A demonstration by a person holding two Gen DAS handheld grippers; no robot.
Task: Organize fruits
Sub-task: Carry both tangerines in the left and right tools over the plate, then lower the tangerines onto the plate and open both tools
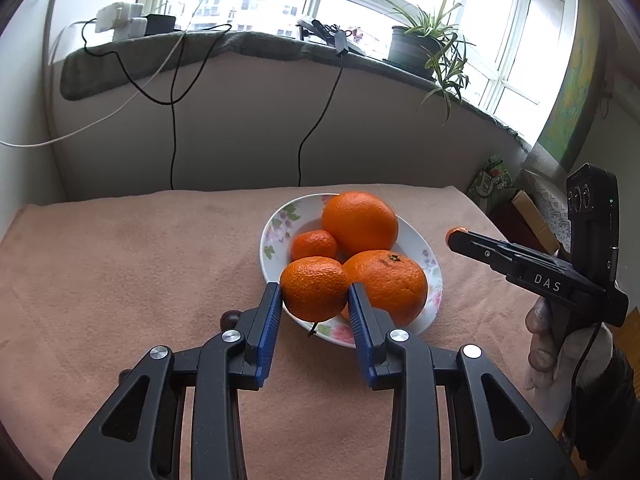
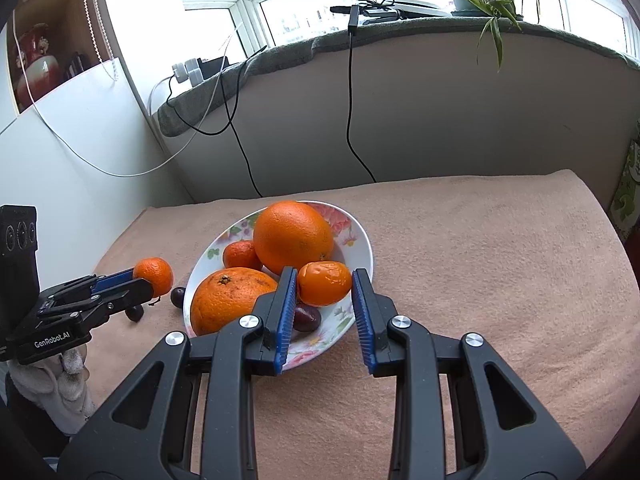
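Left claw clamped on mandarin, just beside bowl rim | right claw clamped on wrinkled mandarin over bowl | advise — lower each into free gaps, release gently, avoid nudging large orange | counter cloth-covered.

Flat surface draped in a pinkish-tan cloth, bearing a floral white bowl of citrus near its middle and two dark plums on the cloth just beside the bowl.
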